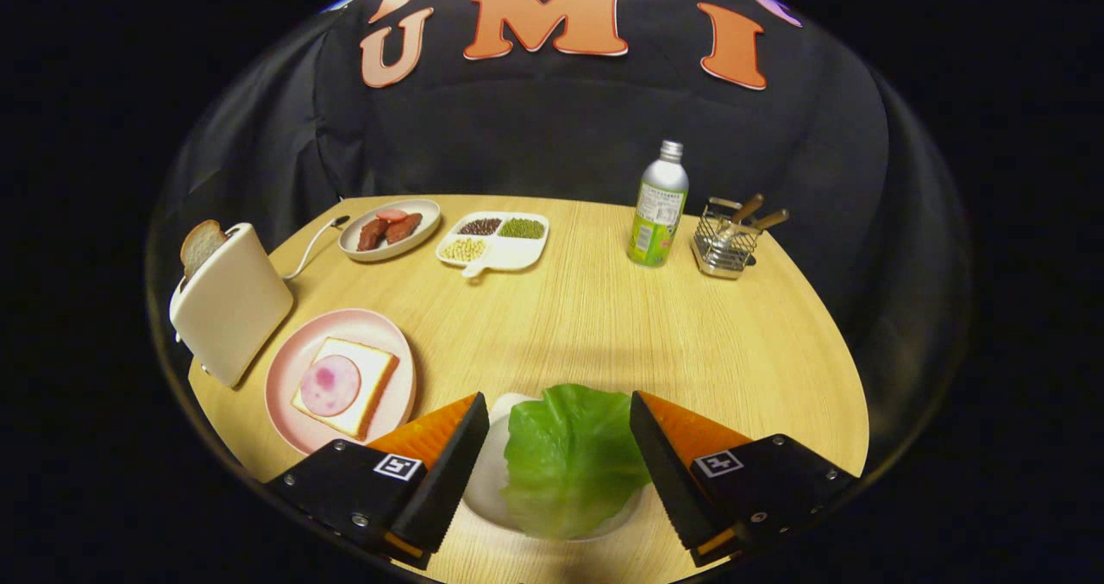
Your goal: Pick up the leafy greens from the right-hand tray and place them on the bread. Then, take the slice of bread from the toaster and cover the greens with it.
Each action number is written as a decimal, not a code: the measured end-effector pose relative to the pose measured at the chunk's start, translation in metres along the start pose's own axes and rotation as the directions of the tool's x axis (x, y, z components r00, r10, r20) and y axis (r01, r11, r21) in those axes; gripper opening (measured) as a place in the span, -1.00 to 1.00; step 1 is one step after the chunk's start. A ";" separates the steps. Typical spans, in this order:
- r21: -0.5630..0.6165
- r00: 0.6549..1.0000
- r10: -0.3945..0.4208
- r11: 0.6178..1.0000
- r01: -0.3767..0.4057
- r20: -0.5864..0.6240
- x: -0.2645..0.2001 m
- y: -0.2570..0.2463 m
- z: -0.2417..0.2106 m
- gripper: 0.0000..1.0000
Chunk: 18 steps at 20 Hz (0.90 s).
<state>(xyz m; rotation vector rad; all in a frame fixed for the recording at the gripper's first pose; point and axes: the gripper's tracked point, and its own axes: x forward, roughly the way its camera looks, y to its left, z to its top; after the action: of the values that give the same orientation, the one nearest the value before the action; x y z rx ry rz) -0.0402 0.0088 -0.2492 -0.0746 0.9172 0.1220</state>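
Note:
A green lettuce leaf [569, 463] lies on a small white tray [487, 480] near the table's front edge. My gripper [558, 397] is open, one finger on each side of the leaf; the right finger sits at the leaf's edge, and the left one stands apart from it. Ahead and to the left, a pink plate [289, 368] holds a square slice of bread [366, 386] topped with a round ham slice [329, 385]. Just beyond the plate stands a cream toaster [231, 304] with a bread slice [200, 243] sticking out of its slot.
At the back of the round wooden table sit a plate of sausages [390, 229], a divided dish of beans [493, 241], a silver bottle [659, 209] and a wire basket [724, 243] holding utensils. The toaster's cord [310, 243] runs toward the sausage plate.

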 end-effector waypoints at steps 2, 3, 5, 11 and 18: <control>0.004 0.999 0.006 1.000 -0.006 -0.050 0.004 0.001 -0.012 0.98; 0.006 0.997 0.008 1.000 -0.007 -0.074 0.004 0.002 -0.019 0.97; 0.015 0.993 0.002 1.000 0.000 -0.118 0.008 0.000 -0.030 0.94; 0.073 0.974 0.008 0.997 0.009 -0.227 0.021 -0.002 -0.058 0.78; 0.081 0.971 -0.014 0.996 0.034 -0.240 0.023 -0.009 -0.061 0.42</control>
<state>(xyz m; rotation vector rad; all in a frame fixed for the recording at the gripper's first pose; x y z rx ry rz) -0.0732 -0.0059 -0.3049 -0.0220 1.1615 0.0518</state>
